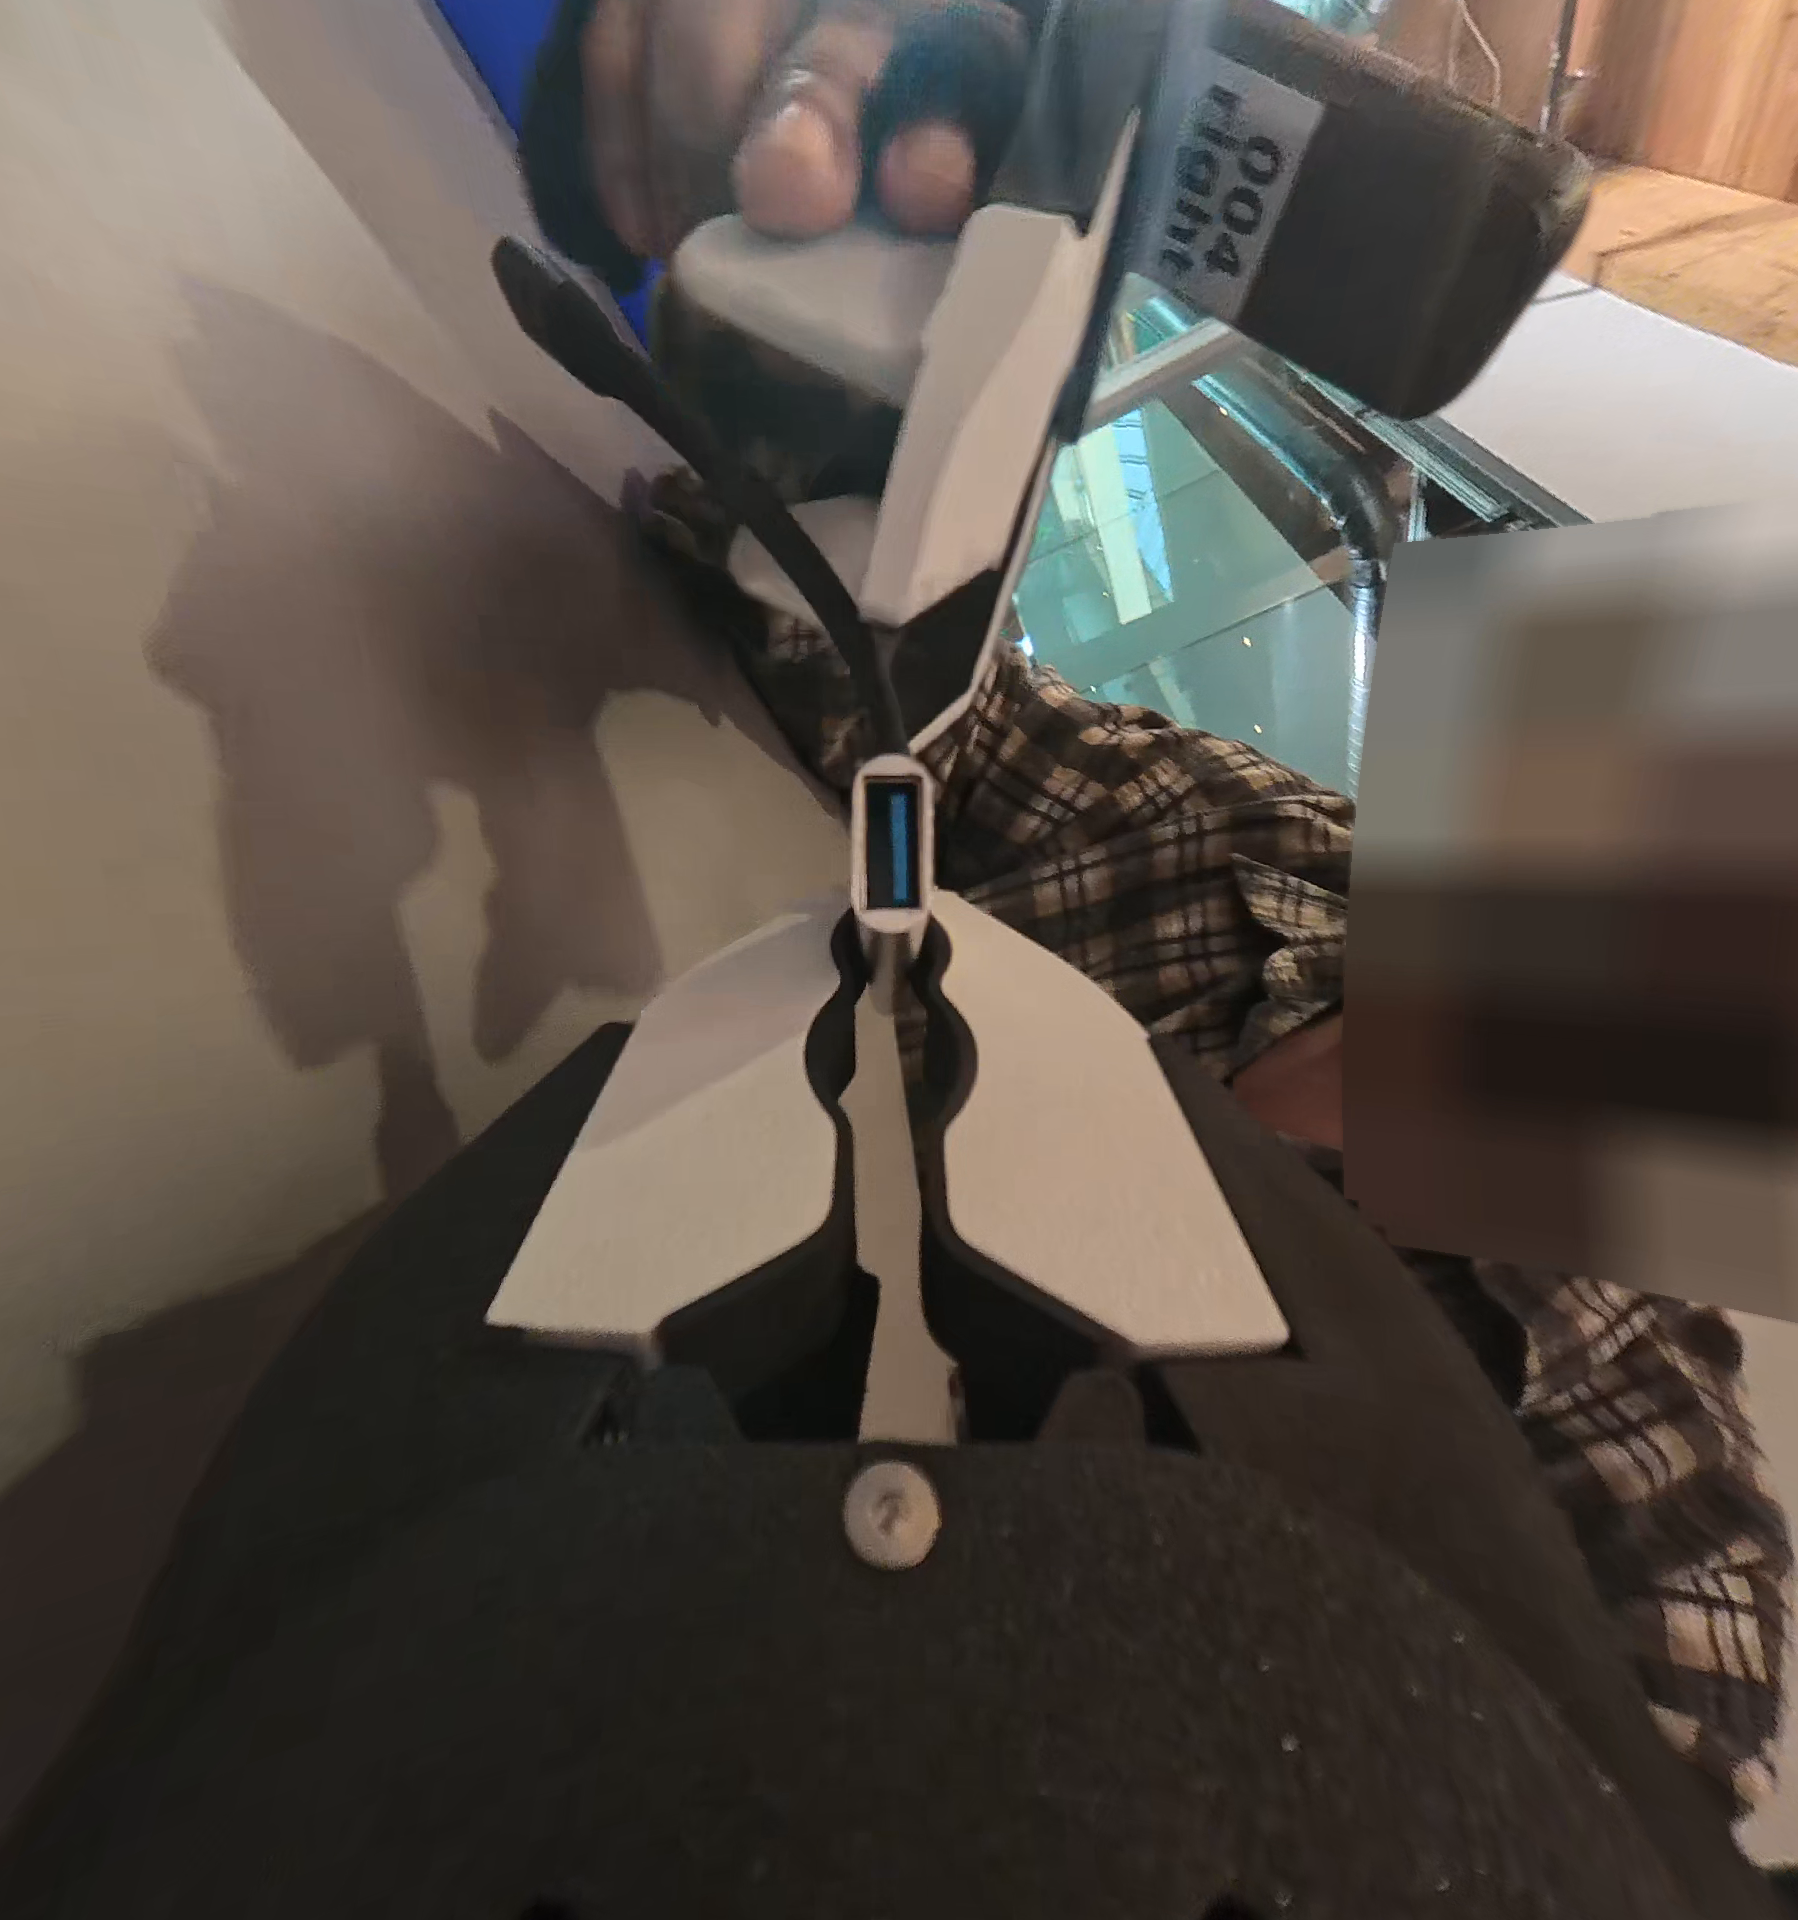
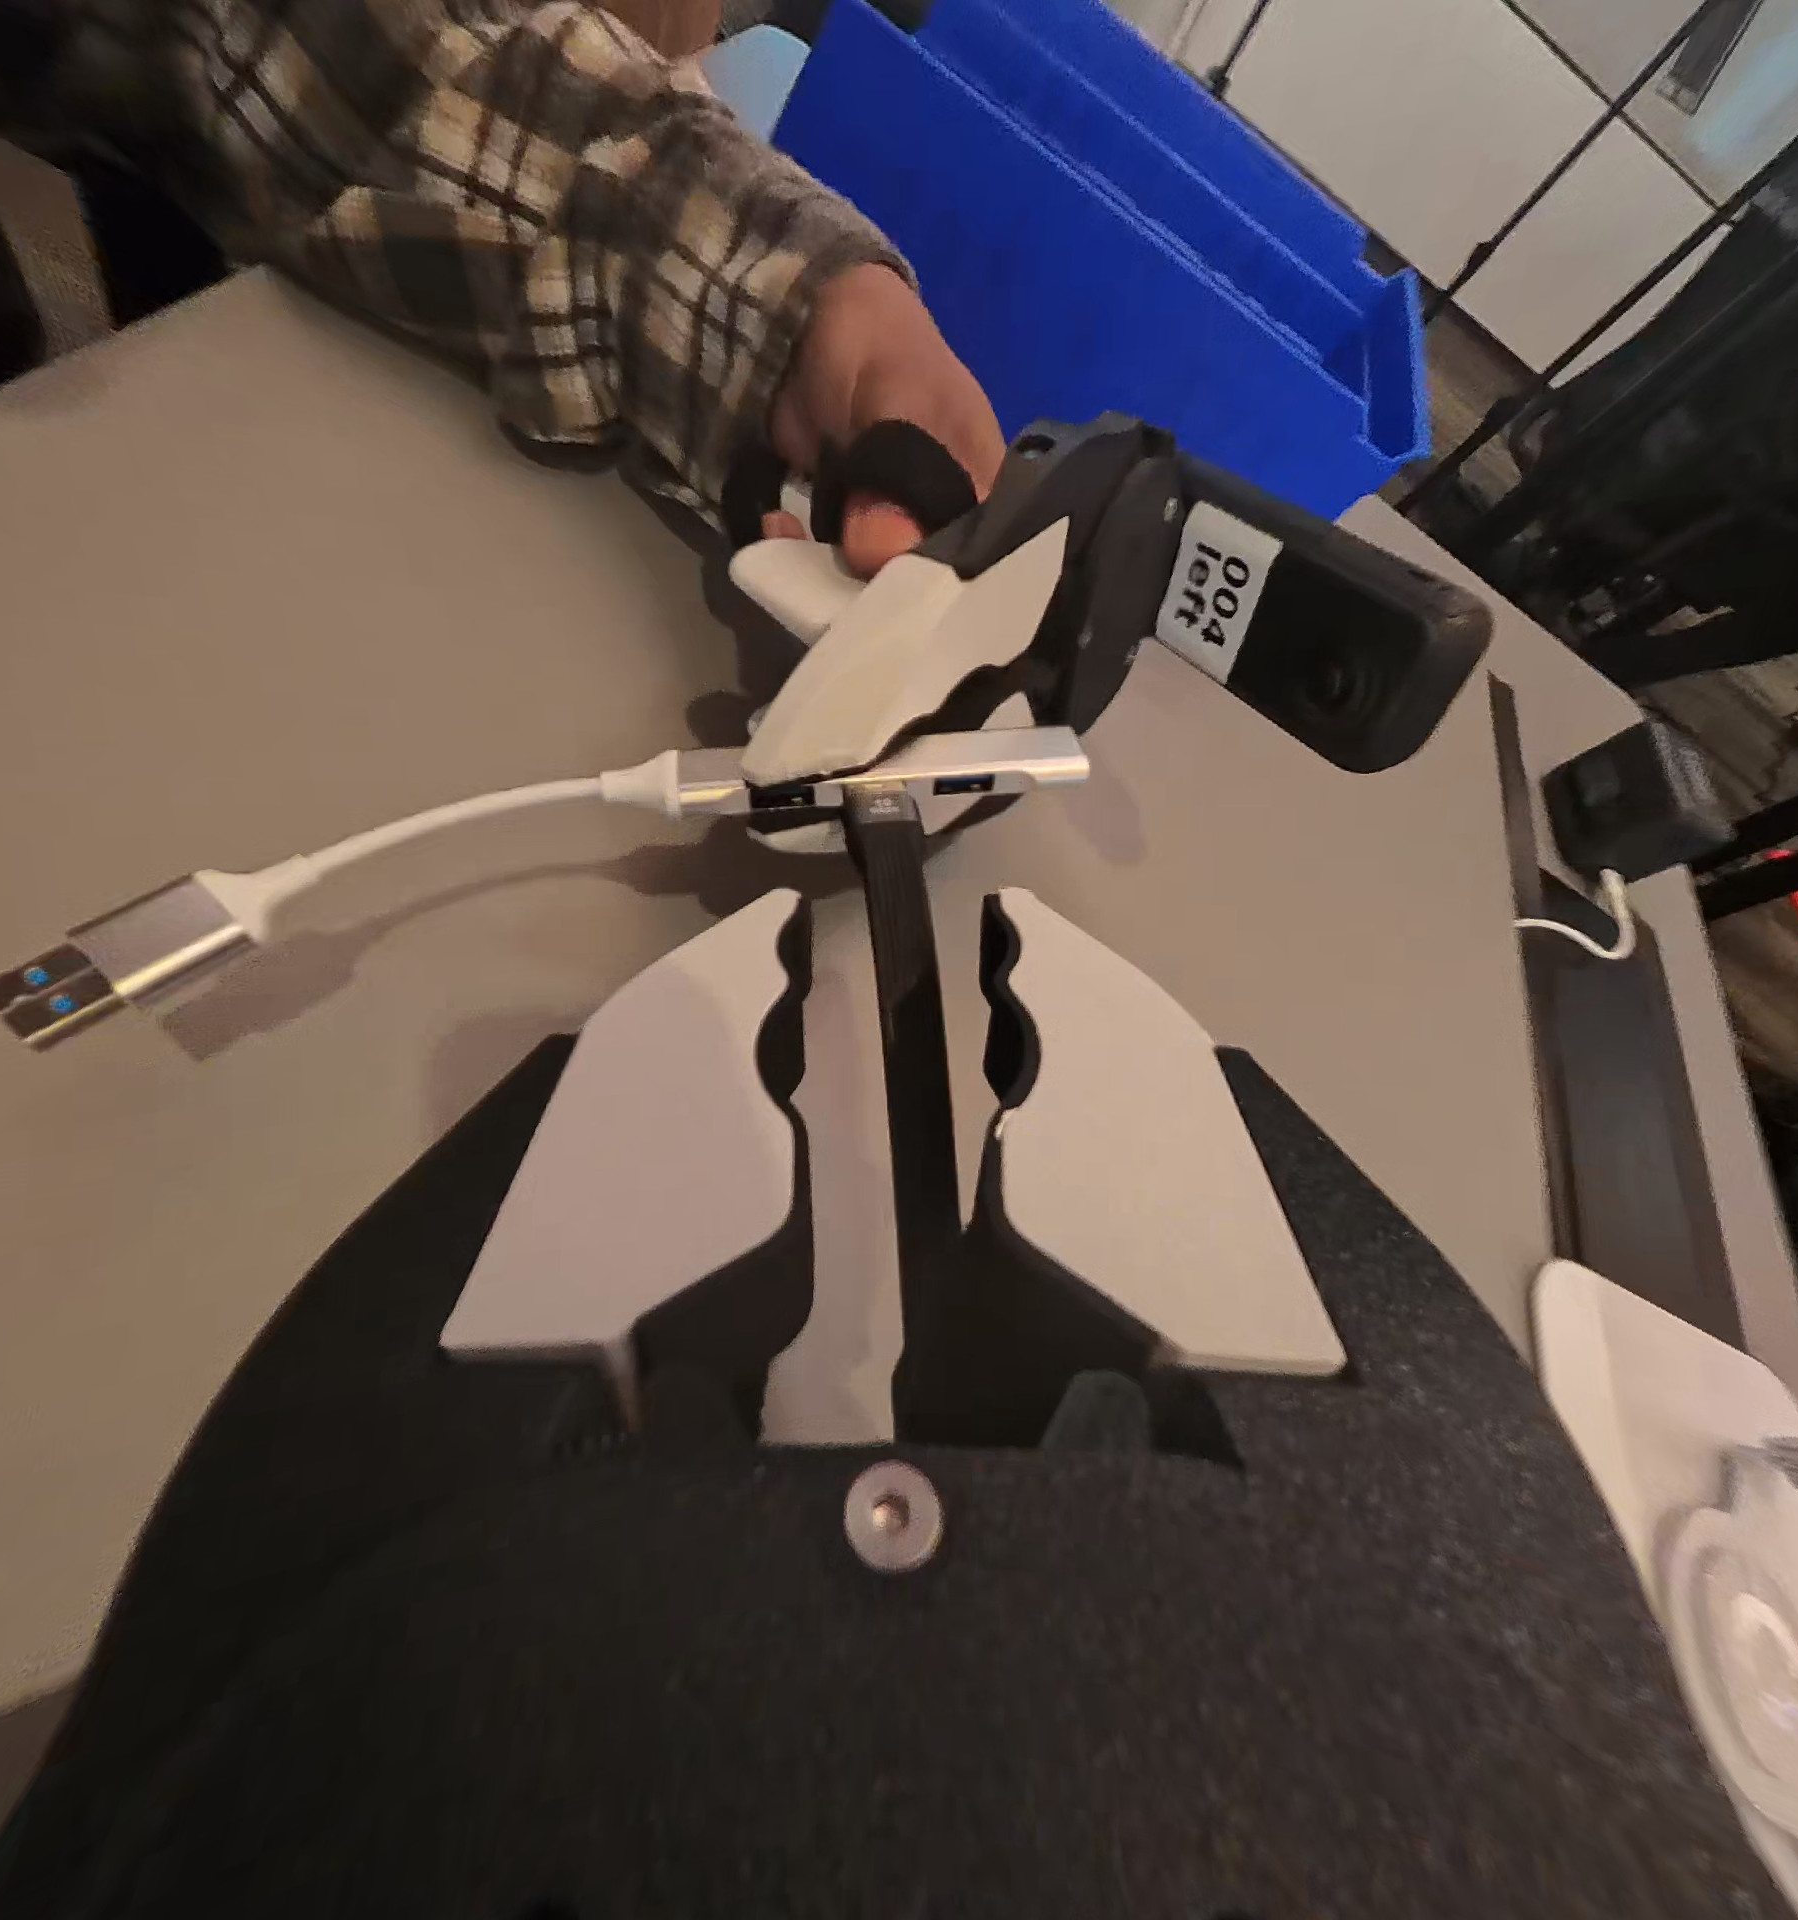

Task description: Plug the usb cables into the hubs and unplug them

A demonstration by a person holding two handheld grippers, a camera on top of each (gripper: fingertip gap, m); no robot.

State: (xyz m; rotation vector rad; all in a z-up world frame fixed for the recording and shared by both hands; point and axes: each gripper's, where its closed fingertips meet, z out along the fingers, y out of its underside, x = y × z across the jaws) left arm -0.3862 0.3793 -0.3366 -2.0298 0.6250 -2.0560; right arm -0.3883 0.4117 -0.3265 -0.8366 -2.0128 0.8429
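Grey-fingered left gripper (image 2: pixel 853 764), held aloft over pale grey table (image 2: pixel 251 644) by hand (image 2: pixel 879 416) in plaid sleeve (image 2: pixel 521 208), clamped tight on slim silver USB hub (image 2: pixel 988 767) with short white lead (image 2: pixel 438 831). Right gripper (image 2: pixel 900 935), jaws parted, black flat USB cable (image 2: pixel 900 997) between them without visible contact, metal tip seated in hub's middle port.

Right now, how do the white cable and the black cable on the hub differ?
White cable is round and curved; black cable is flat and straight. White cable leaves the hub's end, its silver plug hanging free; black cable sits in a side port and runs back between the open right tongs. Both join the hub, which the left tongs clamp.
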